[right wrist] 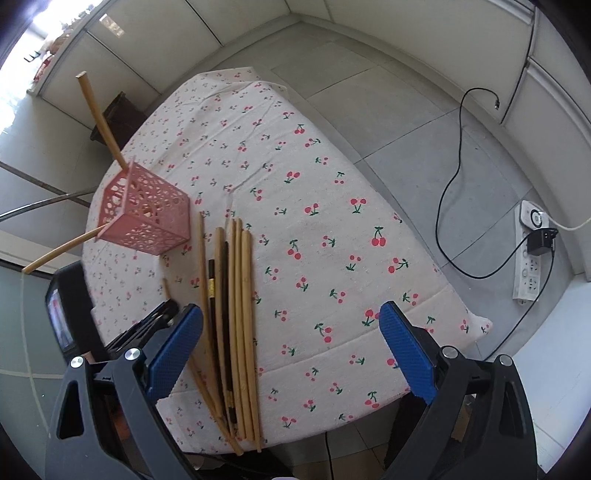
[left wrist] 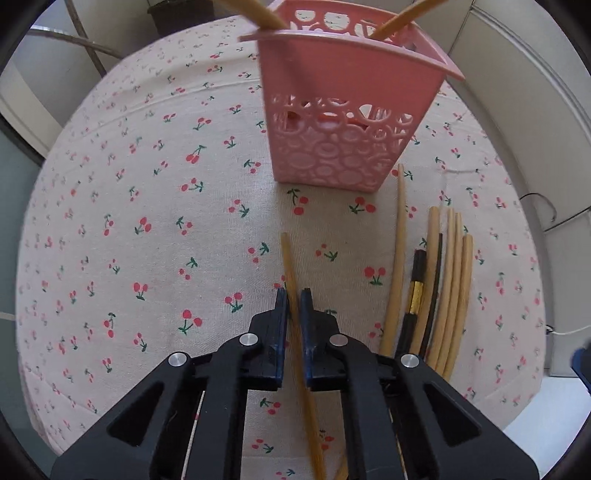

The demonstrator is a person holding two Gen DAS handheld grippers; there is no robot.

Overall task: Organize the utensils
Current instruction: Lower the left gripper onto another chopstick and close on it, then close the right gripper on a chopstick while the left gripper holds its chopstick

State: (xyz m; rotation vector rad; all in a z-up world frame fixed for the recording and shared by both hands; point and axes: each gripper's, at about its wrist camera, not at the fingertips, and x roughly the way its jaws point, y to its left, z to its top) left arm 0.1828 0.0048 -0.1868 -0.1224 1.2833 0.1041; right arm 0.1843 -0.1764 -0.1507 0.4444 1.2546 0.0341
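A pink perforated basket [left wrist: 343, 114] stands on the cherry-print tablecloth [left wrist: 147, 221] with two bamboo chopsticks [left wrist: 258, 14] sticking out of it. It also shows in the right wrist view [right wrist: 147, 218]. My left gripper [left wrist: 294, 299] is shut on a single bamboo chopstick [left wrist: 290, 266], which points toward the basket. A pile of several bamboo and dark chopsticks [left wrist: 436, 288] lies to its right. In the right wrist view the pile [right wrist: 232, 314] lies just right of my left fingertip. My right gripper [right wrist: 291, 321] is open and empty above the table.
The table's near edge [right wrist: 332, 417] lies just below my right gripper. A power strip [right wrist: 532, 254] and black cables [right wrist: 458, 173] lie on the tiled floor to the right. A dark stool [right wrist: 118, 118] stands behind the table. White cabinets line the walls.
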